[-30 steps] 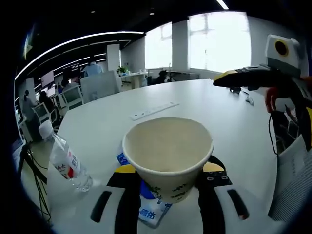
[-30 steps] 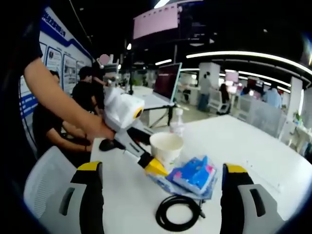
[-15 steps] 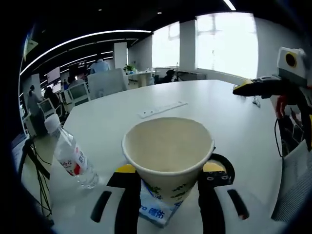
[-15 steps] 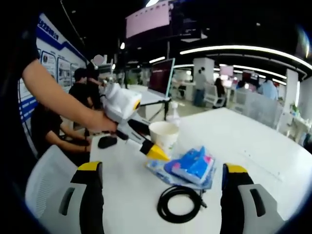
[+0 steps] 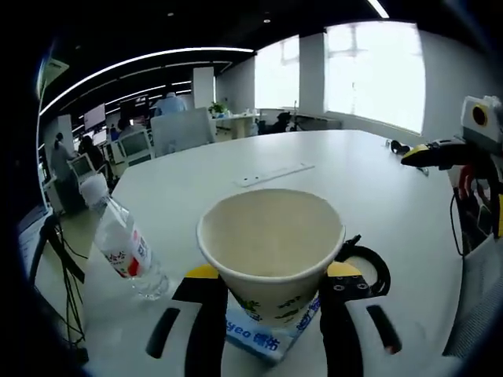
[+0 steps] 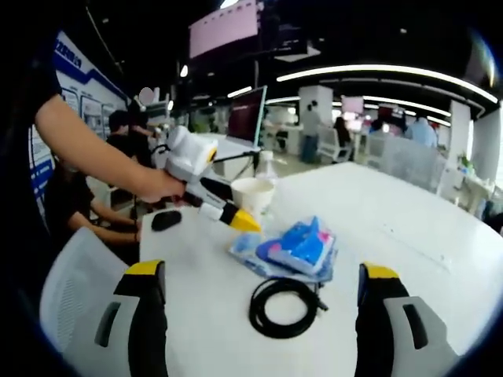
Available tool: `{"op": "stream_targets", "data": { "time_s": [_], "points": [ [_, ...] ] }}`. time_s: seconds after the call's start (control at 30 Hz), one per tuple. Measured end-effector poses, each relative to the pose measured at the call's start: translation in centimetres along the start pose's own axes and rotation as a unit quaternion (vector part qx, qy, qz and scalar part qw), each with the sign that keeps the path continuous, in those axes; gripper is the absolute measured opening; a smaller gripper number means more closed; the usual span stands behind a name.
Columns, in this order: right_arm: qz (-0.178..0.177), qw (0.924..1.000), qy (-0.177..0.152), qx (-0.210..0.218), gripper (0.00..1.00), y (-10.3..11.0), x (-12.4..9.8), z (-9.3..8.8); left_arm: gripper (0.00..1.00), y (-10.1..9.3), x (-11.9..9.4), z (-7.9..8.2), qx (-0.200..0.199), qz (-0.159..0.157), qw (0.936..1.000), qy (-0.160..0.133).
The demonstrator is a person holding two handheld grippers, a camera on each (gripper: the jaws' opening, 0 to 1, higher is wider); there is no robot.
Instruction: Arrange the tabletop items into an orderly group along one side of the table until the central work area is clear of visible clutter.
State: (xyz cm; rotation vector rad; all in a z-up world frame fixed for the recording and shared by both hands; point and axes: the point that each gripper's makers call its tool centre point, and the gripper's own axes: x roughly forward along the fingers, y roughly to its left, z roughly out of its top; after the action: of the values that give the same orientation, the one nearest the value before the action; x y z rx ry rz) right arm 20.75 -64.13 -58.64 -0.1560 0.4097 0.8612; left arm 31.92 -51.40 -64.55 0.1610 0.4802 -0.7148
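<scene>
A white paper cup [image 5: 271, 255] with green print stands upright between the jaws of my left gripper [image 5: 273, 271], which is shut on it. Beneath it lies a blue tissue pack [image 5: 271, 336]. A clear water bottle [image 5: 126, 251] with a red label stands to the left, a black cable coil [image 5: 371, 265] to the right. In the right gripper view my right gripper [image 6: 262, 271] is open above the table, with the cable coil [image 6: 281, 306] and tissue pack [image 6: 295, 247] ahead of it. Beyond them the left gripper [image 6: 228, 216] holds the cup [image 6: 251, 195].
A white power strip [image 5: 275, 173] lies mid-table. The right gripper [image 5: 431, 152] hovers at the table's right edge. A black mouse [image 6: 167, 220] sits by the near edge, beside a person's arm [image 6: 94, 153]. The bottle [image 6: 267, 165] stands behind the cup. Desks, chairs and seated people surround the table.
Both views have shifted. The left gripper, still shut on the cup, has swung so the bottle looks nearer. The right gripper has drifted rightward and smaller in the left gripper view.
</scene>
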Motion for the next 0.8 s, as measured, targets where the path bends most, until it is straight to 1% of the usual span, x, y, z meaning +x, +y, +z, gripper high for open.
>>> {"op": "stream_targets", "data": {
  "time_s": [0.17,0.33,0.43,0.6,0.7,0.8],
  "points": [
    [-0.008,0.9999,0.004,0.005,1.0,-0.3,-0.3,-0.3,0.45,0.7,-0.2,-0.1,-0.002,0.01,0.9999,-0.001],
    [-0.015,0.9998,0.009,0.003,1.0,-0.4,-0.4,-0.6,0.45,1.8,-0.2,0.0,-0.011,0.031,0.9994,-0.006],
    [-0.015,0.9998,0.015,0.0,1.0,-0.3,-0.5,-0.8,0.45,2.3,-0.1,-0.1,-0.018,0.038,0.9991,-0.008],
    [-0.015,0.9996,0.022,0.0,1.0,-0.3,-0.6,-1.3,0.45,2.6,0.3,-0.5,-0.015,0.042,0.999,-0.004],
    [-0.016,0.9995,0.028,0.0,1.0,-0.4,-0.7,-1.7,0.45,2.8,0.3,-0.4,-0.021,0.045,0.9987,-0.007],
    [-0.017,0.9995,0.027,0.002,0.99,-0.5,-0.7,-1.8,0.45,2.9,0.5,-0.3,-0.017,0.047,0.9987,-0.006]
  ]
}}
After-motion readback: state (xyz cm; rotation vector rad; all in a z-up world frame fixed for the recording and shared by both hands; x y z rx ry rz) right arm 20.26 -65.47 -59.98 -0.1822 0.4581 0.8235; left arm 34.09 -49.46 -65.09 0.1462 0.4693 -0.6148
